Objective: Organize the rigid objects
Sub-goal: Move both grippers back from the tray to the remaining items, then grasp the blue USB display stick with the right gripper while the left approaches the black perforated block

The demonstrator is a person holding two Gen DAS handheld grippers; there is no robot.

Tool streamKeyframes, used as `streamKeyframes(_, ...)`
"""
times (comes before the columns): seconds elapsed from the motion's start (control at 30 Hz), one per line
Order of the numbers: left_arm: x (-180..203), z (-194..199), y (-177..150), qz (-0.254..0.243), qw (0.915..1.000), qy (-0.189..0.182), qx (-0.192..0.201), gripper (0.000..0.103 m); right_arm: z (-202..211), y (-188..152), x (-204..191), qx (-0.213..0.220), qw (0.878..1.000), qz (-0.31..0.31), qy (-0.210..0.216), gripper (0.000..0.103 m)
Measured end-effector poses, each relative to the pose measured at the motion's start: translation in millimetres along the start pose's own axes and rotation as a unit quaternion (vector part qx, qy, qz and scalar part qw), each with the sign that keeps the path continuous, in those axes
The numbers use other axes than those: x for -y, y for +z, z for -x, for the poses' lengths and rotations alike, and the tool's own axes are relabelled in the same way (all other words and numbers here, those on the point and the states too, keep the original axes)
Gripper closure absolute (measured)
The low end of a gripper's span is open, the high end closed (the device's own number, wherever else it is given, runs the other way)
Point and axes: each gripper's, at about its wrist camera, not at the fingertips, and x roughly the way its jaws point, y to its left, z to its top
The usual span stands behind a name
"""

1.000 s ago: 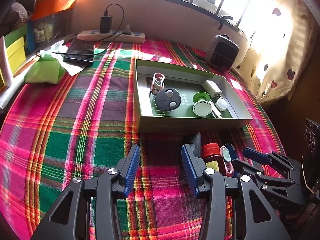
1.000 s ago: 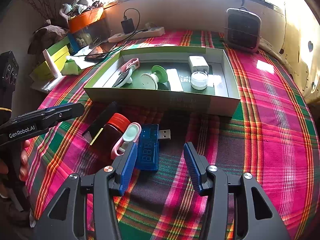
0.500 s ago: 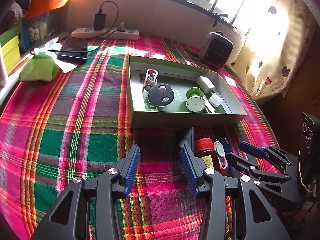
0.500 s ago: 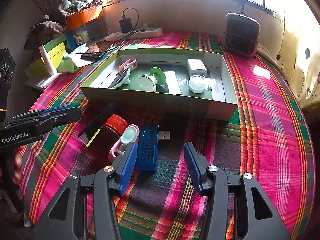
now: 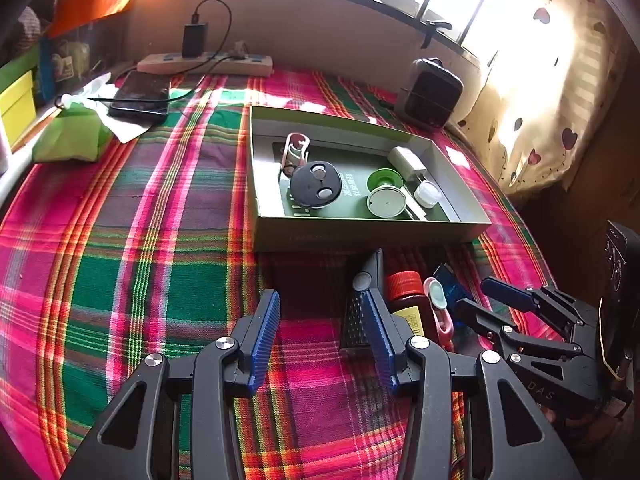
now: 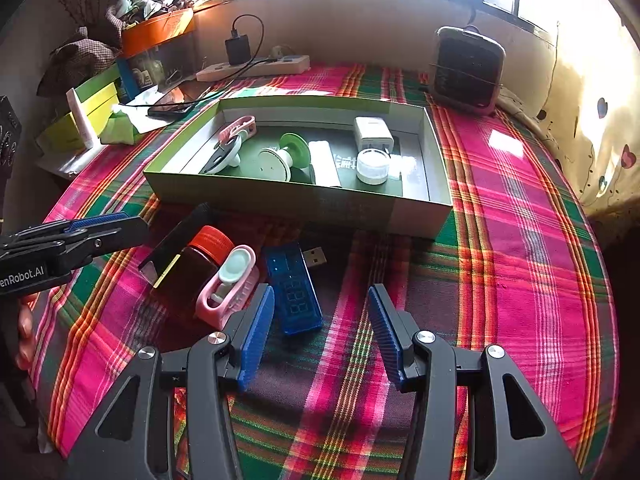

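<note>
Clutter still waiting on the plaid table [image 6: 520,264]: a blue USB tester [image 6: 294,288], a pink clip thing [image 6: 230,280], a brown bottle with a red cap [image 6: 192,264] and a black flat piece [image 6: 176,240], all bunched just in front of the green box [image 6: 304,200], which already has a few bits inside.

Key relation imo: the USB tester lies just ahead and a bit left of the right gripper [image 6: 320,332], its near end about level with the left jaw tip. Its long axis runs away from the camera, plug end pointing toward the box. So the right hand is the nearer one for it. The left gripper [image 5: 320,340] sits closer to the black piece [image 5: 362,304], whose near end peeks out right behind the inner edge of its right jaw.

Both sets of jaws are spread apart with nothing between them.

Readable writing: "enRobot.AI" on the left gripper's side, "DAS" on the right one's. The tester display looks like "8.8.8". Print on the box floor is too small to read.
</note>
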Motion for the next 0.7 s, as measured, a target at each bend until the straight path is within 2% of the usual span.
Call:
streamKeyframes(0.17, 4, 0, -1, -0.005, 1.0000, -0.003, -0.003, 0.060, -8, 0, -11, -0.010, 1.000, 0.027, 0.005, 0.053)
streamKeyframes(0.53, 11, -4, -1, -0.009, 0.9997, -0.018, -0.016, 0.060, -15, 2, -1, -0.012, 1.000, 0.012, 0.007, 0.053)
streamKeyframes(0.6, 13, -6, -1, -0.011, 0.9996, -0.016, -0.018, 0.060, -14, 2, 0, -0.010, 1.000, 0.011, 0.008, 0.055)
streamKeyframes(0.7, 15, -9, -1, -0.012, 0.9996, -0.012, -0.022, 0.060, -13, 2, 2, -0.007, 1.000, 0.010, 0.002, 0.070)
